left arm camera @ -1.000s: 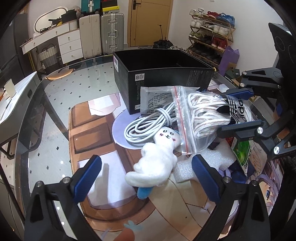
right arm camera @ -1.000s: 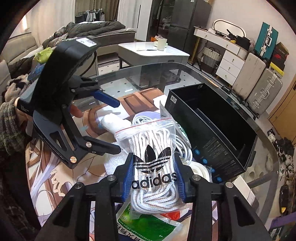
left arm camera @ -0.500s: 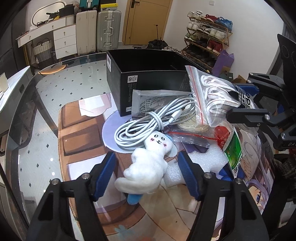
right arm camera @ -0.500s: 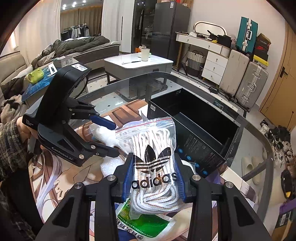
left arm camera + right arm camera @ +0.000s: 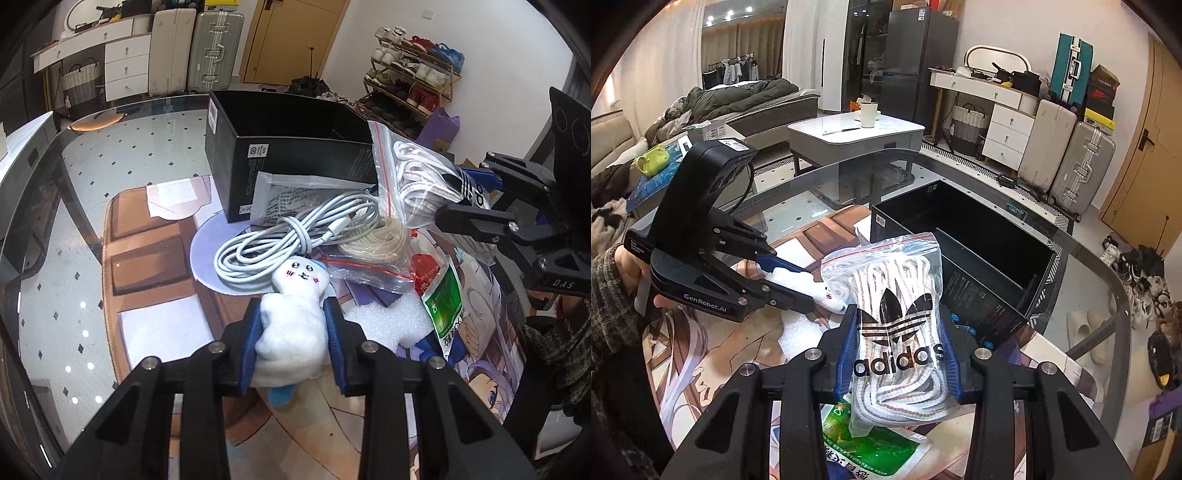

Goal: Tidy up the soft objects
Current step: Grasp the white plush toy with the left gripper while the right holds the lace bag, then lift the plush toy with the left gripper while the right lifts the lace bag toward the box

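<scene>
The left gripper [image 5: 293, 339] is clamped on a white plush toy [image 5: 295, 317], its blue pads pressed into the toy's body from both sides while the toy's face with pink cheeks sticks out just past the fingertips. Directly ahead of that claw, touching the toy's head, lies a coiled white charging cable [image 5: 291, 243], and just beyond the cable a grey printed pouch [image 5: 295, 195] leans against the near wall of an open black box [image 5: 280, 151]. Ahead and to the right of the claw sit a flat zip bag with a coil of cream cord [image 5: 376, 243], a piece of white foam [image 5: 388, 321] and a green printed packet [image 5: 443, 302], all resting on an illustrated mat [image 5: 147, 266] over the glass table [image 5: 74, 184]. The right gripper [image 5: 897, 354] is closed tight on a clear zip bag of white shoelaces [image 5: 897, 321] printed with an Adidas logo, held upright with its red-striped seal above the fingertips. Beyond and to the right of this claw stands the same black box [image 5: 979, 251], its top open; below the claw lies the green packet [image 5: 875, 450]. To the left of the right claw, the left gripper's body is in a person's hand [image 5: 631, 273] with a plaid sleeve.
</scene>
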A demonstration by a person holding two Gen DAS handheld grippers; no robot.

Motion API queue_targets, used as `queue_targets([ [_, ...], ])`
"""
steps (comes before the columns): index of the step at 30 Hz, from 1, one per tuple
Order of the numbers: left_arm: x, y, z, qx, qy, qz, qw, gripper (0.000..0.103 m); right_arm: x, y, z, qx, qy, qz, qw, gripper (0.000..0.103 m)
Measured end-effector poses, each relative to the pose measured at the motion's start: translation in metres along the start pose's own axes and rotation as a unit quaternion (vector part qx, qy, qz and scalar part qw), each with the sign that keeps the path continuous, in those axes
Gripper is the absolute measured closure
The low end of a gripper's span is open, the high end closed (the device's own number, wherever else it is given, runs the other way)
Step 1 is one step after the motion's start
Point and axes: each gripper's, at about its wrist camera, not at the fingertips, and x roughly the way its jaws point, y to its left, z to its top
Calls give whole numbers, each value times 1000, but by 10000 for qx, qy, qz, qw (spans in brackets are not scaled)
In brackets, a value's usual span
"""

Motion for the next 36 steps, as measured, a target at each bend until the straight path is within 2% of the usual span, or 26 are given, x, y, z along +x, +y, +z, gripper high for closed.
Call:
queue_targets([
  [14, -10, -12, -4, 144, -226, 336, 9991, 73, 5, -1, 1, 93, 102, -162, 9998, 63],
  [24, -19, -8, -11, -246, -282, 455, 9983, 73, 4, -14, -11, 561, 185, -246, 9980, 63],
  [36, -36, -30, -13, -239, -308, 729, 9966, 73, -6, -14, -21, 1012, 284, -496, 9932, 63],
])
